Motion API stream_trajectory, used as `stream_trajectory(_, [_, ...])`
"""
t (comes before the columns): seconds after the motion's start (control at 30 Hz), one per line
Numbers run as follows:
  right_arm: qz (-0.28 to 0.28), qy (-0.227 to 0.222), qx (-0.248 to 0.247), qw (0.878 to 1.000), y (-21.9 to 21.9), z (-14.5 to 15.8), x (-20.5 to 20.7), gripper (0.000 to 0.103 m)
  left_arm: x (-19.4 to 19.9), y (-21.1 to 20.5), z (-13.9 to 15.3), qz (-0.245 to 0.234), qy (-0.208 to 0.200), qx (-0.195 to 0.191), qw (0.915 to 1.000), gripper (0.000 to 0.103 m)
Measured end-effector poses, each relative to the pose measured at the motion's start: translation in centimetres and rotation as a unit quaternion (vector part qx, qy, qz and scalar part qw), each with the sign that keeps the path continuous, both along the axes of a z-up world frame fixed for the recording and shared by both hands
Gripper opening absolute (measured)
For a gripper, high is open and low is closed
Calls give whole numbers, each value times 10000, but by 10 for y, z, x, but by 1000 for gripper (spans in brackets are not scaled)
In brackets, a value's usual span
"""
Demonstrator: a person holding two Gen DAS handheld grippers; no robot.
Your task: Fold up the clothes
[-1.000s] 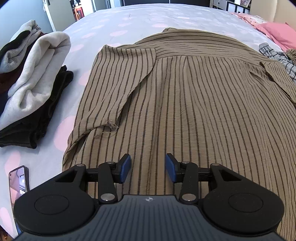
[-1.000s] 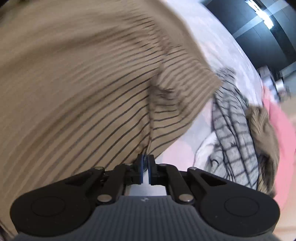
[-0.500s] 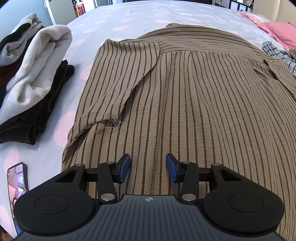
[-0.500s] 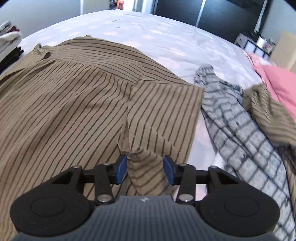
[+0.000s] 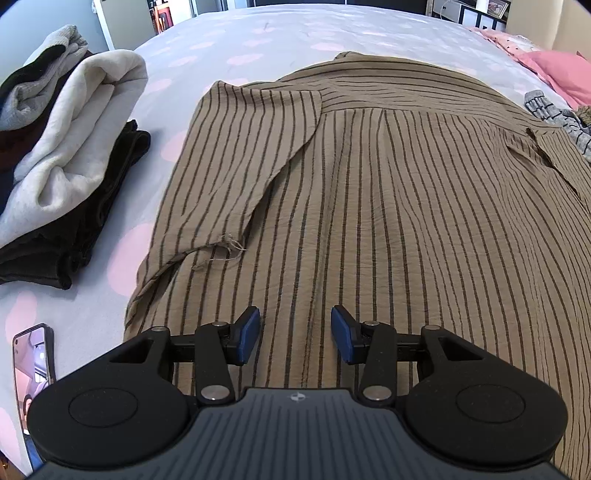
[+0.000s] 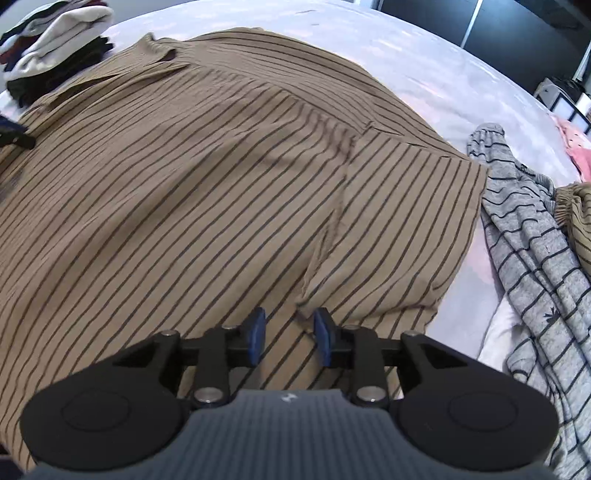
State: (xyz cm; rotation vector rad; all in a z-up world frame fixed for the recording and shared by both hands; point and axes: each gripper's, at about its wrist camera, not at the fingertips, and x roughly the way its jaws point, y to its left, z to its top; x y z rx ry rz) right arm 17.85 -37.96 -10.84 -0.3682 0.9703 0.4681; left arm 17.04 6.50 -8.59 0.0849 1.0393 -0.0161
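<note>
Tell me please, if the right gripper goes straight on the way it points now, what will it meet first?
Most likely the brown striped shirt, near the folded sleeve's edge. The right gripper, its jaws closing with nothing clearly between them, points down at that cloth. Depth is unclear.

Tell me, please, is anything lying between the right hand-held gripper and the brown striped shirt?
Nothing visible. The right hand-held gripper hangs directly over the brown striped shirt, jaws closing, at its folded sleeve.

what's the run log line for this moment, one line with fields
stage: both sleeves folded in | shirt: flat on bed | left gripper: open, empty | right gripper: closing, pads clear of cloth | next: likely fold body
</note>
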Motion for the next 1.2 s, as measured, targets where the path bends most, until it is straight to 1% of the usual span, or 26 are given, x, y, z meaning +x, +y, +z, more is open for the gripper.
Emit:
stream_trajectory(0.07, [6, 32, 103, 9999, -5, 8, -4, 33, -1, 2, 1, 31, -12, -1, 10000, 41])
stream_trajectory(0.1, [-81, 6, 159, 9998, -10, 13, -5, 33, -1, 2, 2, 36, -20, 0, 10000, 41])
stream_trajectory(0.23, [-656, -163, 91, 9977, -36, 27, -12, 33, -2, 2, 6, 14, -65, -2, 10000, 41])
stream_trajectory(0.33, [-938, -21, 83, 9956, -52, 26, -18, 32, -4, -1, 9, -55, -97, 13, 9999, 41])
stream_trajectory(0.4, [-1008, 153, 53, 9948, -57, 19, -23, 31, -7, -3, 11, -104, -114, 32, 9999, 42])
stream_trajectory(0.43, [-1017, 218, 0, 9946, -58, 14, -26, 29, -8, -4, 11, -124, -122, 45, 9998, 42])
stream_trajectory(0.5, [-976, 387, -180, 9943, -59, 2, -35, 8, -11, -3, 13, -160, -135, 89, 9997, 42])
stream_trajectory(0.6, [-952, 575, -536, 9924, -62, -10, -50, 7, -16, 5, 15, -146, -158, 163, 9996, 42])
stream_trajectory(0.67, [-1046, 574, -622, 9909, -66, -10, -59, 7, -21, 12, 18, -92, -176, 204, 9996, 42])
stream_trajectory(0.77, [-1211, 743, -775, 9868, -67, -5, -67, 10, -30, 29, 24, -34, -216, 260, 9994, 43])
stream_trajectory(0.8, [-1248, 800, -858, 9852, -66, -3, -69, 11, -35, 34, 27, -15, -237, 270, 9994, 45])
stream_trajectory(0.87, [-1285, 715, -940, 9847, -58, 8, -74, 14, -44, 46, 31, 15, -286, 261, 9992, 48])
stream_trajectory(0.9, [-1296, 642, -919, 9852, -54, 15, -76, 19, -48, 52, 33, 25, -304, 248, 9992, 48])
stream_trajectory(0.93, [-1297, 548, -807, 9867, -47, 24, -79, 24, -52, 58, 34, 31, -299, 238, 9993, 48])
stream_trajectory(0.97, [-1286, 465, -681, 9883, -40, 34, -82, 33, -57, 63, 35, 44, -281, 239, 9993, 49])
stream_trajectory(1.1, [-1139, 236, -221, 9930, 5, 68, -97, 34, -73, 82, 33, 191, -147, 316, 9992, 49])
stream_trajectory(1.2, [-936, 257, 147, 9952, 44, 78, -112, 34, -85, 98, 30, 288, 13, 245, 9993, 49])
